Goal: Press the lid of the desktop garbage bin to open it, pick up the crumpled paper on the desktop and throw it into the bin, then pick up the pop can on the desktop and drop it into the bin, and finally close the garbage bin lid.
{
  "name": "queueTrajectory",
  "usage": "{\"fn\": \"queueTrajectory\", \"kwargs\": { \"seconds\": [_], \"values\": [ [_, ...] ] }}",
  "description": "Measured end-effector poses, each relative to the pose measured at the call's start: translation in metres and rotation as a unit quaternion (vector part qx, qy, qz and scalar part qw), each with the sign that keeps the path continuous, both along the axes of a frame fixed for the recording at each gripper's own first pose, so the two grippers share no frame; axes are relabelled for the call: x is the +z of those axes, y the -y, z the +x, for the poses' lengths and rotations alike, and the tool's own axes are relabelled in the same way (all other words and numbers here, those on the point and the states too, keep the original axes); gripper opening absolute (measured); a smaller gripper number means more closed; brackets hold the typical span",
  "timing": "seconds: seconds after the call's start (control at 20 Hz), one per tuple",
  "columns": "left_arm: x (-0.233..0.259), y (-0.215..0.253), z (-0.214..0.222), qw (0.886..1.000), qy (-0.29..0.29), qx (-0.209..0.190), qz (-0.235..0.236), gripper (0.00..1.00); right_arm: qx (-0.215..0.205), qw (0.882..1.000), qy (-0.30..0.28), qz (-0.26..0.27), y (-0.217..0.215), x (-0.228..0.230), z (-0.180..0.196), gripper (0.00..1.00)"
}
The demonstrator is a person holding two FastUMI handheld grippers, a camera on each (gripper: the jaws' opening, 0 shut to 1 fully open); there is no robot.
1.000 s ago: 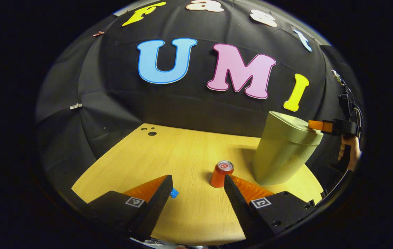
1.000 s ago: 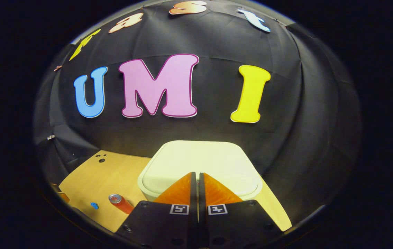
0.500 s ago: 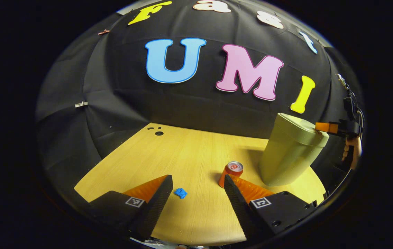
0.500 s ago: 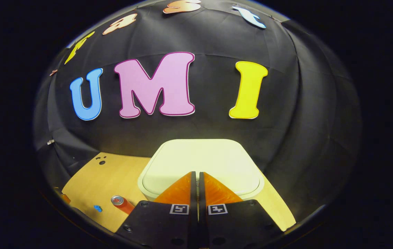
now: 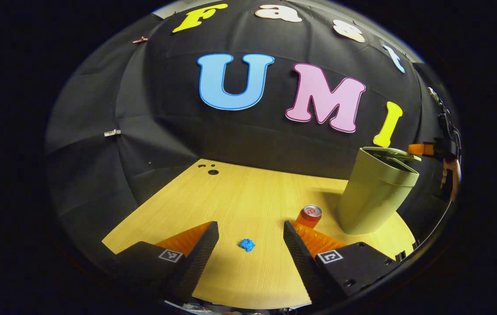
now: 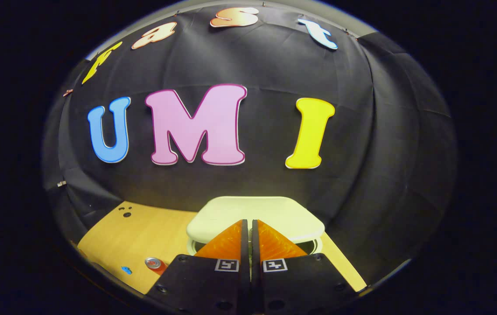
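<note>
**Bin lid lifted, paper and can on the desk**

Taking the bin as the landmark, in the left gripper view the blue paper lies farthest to its left on the desk, between the spread fingers of the left gripper, which holds nothing. The can stands upright just left of the bin's base, close behind the gripper's right finger. The bin's lid is raised off the rim, with a dark gap under it. At the lid's right edge sits the right gripper, held by a hand.

In the right gripper view the paper and the can lie left of the bin, the can nearer to it. The lid is tilted up above the rim. The right gripper has its fingers together, their tips at the lid's near edge; whether they touch it I cannot tell.
</note>
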State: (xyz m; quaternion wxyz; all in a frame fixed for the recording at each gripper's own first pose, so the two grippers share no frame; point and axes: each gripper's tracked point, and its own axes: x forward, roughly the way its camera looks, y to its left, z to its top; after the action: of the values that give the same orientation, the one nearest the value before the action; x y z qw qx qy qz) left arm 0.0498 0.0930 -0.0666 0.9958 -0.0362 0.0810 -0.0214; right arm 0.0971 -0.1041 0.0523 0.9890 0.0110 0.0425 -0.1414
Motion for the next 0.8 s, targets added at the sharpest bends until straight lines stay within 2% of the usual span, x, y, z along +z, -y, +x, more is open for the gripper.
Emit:
{"fn": "queueTrajectory", "kwargs": {
  "seconds": [0.4, 0.6, 0.8],
  "values": [
    [-0.023, -0.031, -0.014, 1.000, -0.007, -0.022, 0.014, 0.96, -0.023, 1.000, 0.015, 0.010, -0.027, 0.008, -0.034, 0.05],
    [-0.033, -0.042, -0.010, 0.999, -0.015, -0.025, 0.029, 0.95, -0.013, 1.000, 0.008, 0.015, -0.046, -0.003, -0.043, 0.05],
    [-0.035, -0.036, -0.001, 0.999, -0.020, -0.033, 0.022, 0.96, -0.004, 1.000, 0.005, 0.019, -0.055, -0.019, -0.041, 0.05]
  ]
}}
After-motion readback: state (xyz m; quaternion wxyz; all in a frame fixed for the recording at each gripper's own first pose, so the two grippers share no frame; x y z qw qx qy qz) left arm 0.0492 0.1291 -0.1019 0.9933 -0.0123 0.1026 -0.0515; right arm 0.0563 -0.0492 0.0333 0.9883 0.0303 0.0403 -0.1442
